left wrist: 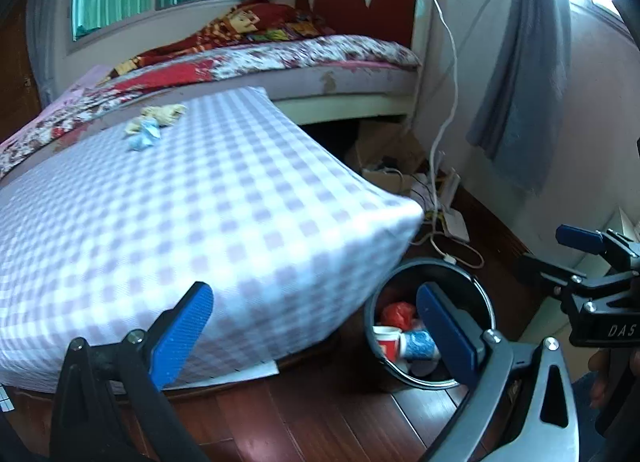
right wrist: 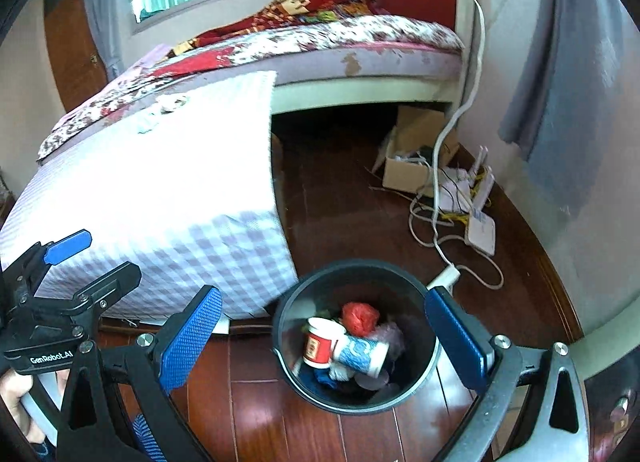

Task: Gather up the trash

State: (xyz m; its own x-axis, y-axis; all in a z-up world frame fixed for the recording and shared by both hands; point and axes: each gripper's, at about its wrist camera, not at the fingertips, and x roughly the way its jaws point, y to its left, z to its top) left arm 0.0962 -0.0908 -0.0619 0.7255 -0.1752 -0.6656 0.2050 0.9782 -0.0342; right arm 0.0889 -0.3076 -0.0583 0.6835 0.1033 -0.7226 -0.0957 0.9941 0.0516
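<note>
Bin [right wrist: 356, 398], black and round, holds cups [right wrist: 340, 348] and red wad [right wrist: 359, 317].

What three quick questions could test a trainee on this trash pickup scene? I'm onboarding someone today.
1. True or false: both tongs, left and right, are open and empty.
2. Where does crumpled trash remain? A) checked cloth B) floor C) bin
3. Name one item inside the bin.

Key: 1 true. 2 A. 3 the red-and-white paper cup (or the blue patterned cup, the red bag).
</note>
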